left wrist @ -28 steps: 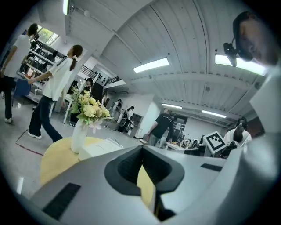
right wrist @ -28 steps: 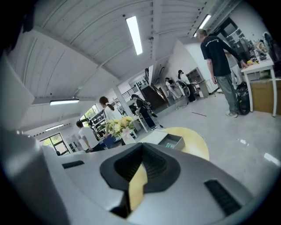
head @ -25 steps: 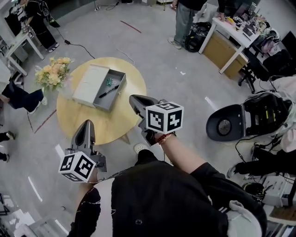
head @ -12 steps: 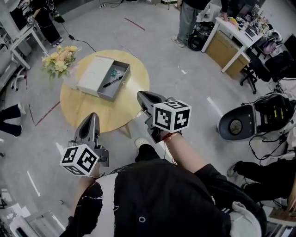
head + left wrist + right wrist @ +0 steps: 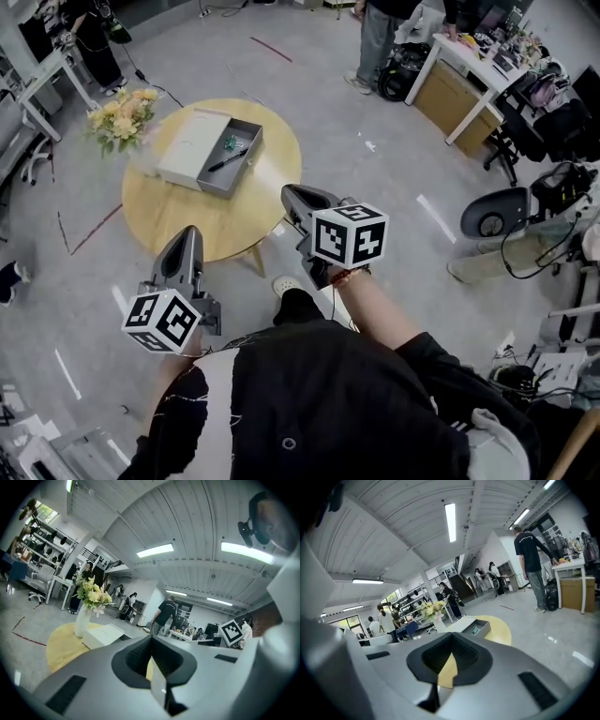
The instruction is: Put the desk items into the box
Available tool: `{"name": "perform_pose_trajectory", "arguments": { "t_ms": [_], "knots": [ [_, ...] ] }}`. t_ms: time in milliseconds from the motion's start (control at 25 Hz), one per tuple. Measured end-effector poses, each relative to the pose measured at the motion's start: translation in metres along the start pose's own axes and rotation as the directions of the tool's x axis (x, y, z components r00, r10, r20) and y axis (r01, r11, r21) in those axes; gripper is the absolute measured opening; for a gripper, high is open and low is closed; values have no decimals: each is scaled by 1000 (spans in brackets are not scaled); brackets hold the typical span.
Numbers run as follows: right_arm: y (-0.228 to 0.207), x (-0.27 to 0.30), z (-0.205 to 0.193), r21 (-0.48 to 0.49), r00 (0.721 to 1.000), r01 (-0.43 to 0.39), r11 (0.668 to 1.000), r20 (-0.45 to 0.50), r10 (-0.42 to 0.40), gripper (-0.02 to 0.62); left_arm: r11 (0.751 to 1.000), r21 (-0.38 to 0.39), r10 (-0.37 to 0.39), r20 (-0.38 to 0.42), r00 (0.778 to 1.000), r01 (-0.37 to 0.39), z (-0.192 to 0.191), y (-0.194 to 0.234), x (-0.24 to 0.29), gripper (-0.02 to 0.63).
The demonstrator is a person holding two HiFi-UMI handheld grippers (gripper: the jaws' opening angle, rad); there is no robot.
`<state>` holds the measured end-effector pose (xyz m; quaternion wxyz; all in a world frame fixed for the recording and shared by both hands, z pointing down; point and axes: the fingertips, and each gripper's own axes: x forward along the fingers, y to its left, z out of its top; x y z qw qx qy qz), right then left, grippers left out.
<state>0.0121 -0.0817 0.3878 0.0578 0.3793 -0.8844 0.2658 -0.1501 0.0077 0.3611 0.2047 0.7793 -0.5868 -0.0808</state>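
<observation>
On the round yellow table (image 5: 178, 220) lies an open grey box (image 5: 246, 167) with its white lid (image 5: 191, 148) beside it. A black pen (image 5: 225, 162) and small green clips (image 5: 230, 143) lie inside the box. My left gripper (image 5: 187, 232) is shut and empty, held over the table's near edge. My right gripper (image 5: 289, 192) is shut and empty too, just off the table's right edge, short of the box. The box (image 5: 477, 629) shows ahead in the right gripper view. In the left gripper view only the white lid (image 5: 104, 635) shows.
A white vase of yellow flowers (image 5: 122, 114) stands at the table's far left edge. People stand near a white desk (image 5: 473, 70) at the back right. A black chair (image 5: 502, 220) and cables are on the floor to the right.
Both grippers have shifted slightly forward and right with the head view, staying shut. The black chair at the right has moved farther right.
</observation>
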Motion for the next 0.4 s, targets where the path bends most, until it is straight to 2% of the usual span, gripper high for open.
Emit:
{"name": "perform_pose_trajectory", "arguments": {
  "t_ms": [400],
  "knots": [
    [-1, -9, -7, -5, 1000, 11, 1000, -10, -11, 5, 1000, 5, -20, -5, 1000, 20, -2, -8, -2, 9]
  ]
}}
